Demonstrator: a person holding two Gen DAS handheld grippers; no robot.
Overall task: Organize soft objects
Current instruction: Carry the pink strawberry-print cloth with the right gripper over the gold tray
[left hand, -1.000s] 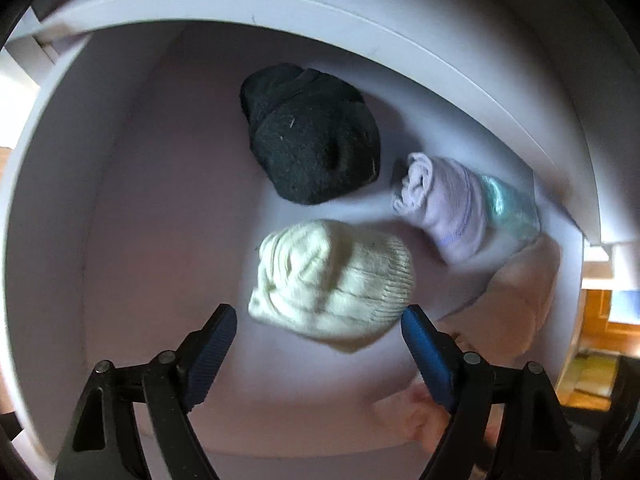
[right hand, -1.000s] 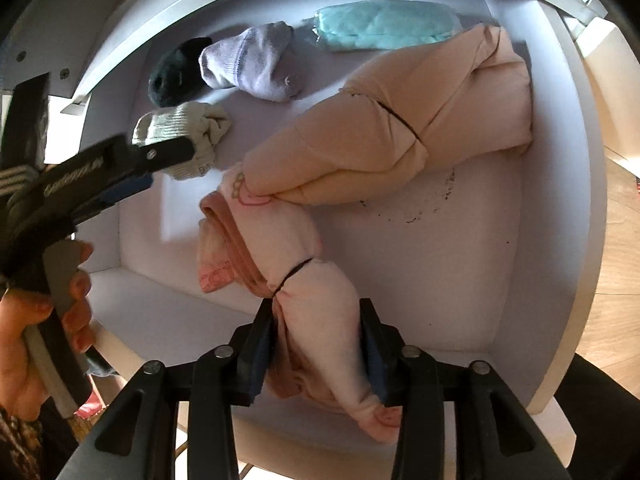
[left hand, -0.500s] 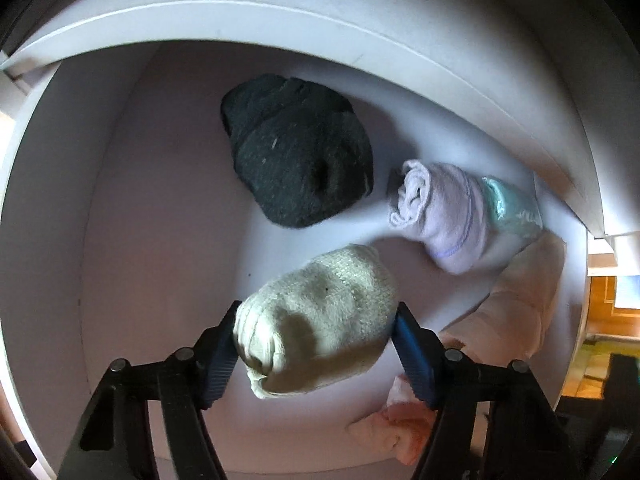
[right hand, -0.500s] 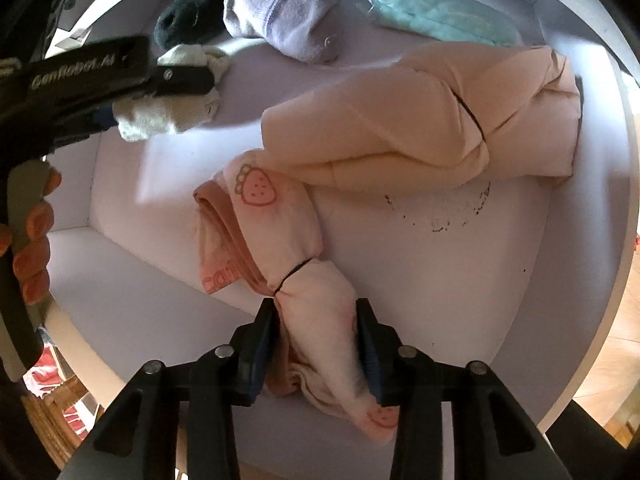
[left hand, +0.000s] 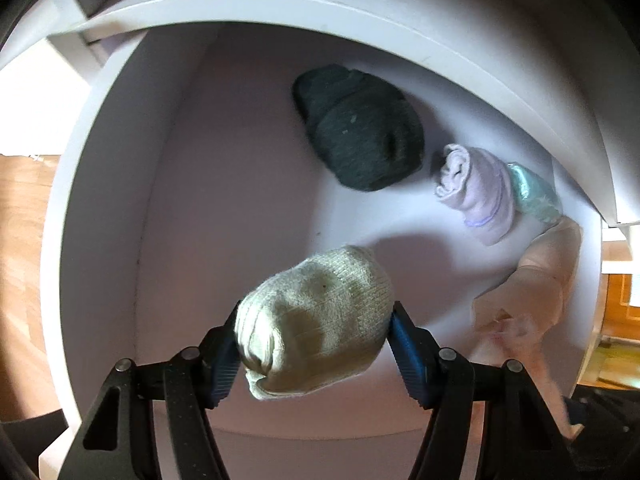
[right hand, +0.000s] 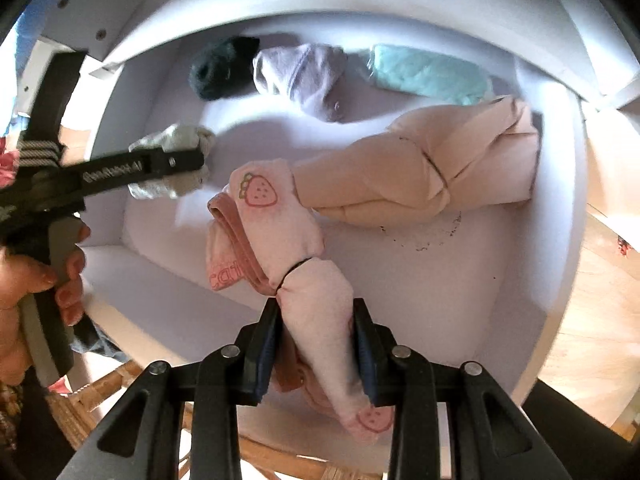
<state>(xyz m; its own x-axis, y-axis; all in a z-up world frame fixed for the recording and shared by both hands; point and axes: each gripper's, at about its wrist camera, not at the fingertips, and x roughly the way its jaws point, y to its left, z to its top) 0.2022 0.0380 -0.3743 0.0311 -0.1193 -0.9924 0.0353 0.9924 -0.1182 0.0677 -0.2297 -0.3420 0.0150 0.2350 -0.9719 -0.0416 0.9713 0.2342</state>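
Inside a white drawer: cream sock bundle lying crosswise, clamped by the closing left hand-held gripper; pink strawberry roll running lengthwise, tail gripped in the closing right hand-held gripper. Beyond: dark sock ball, lilac socks, teal pack, peach roll touching the pink one.

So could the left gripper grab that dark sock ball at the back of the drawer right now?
Probably not yet. The left gripper is closing on the cream sock roll that fills its jaws. The dark sock ball itself lies uncovered, with bare drawer floor before it, so the path looks free once the roll is set down.
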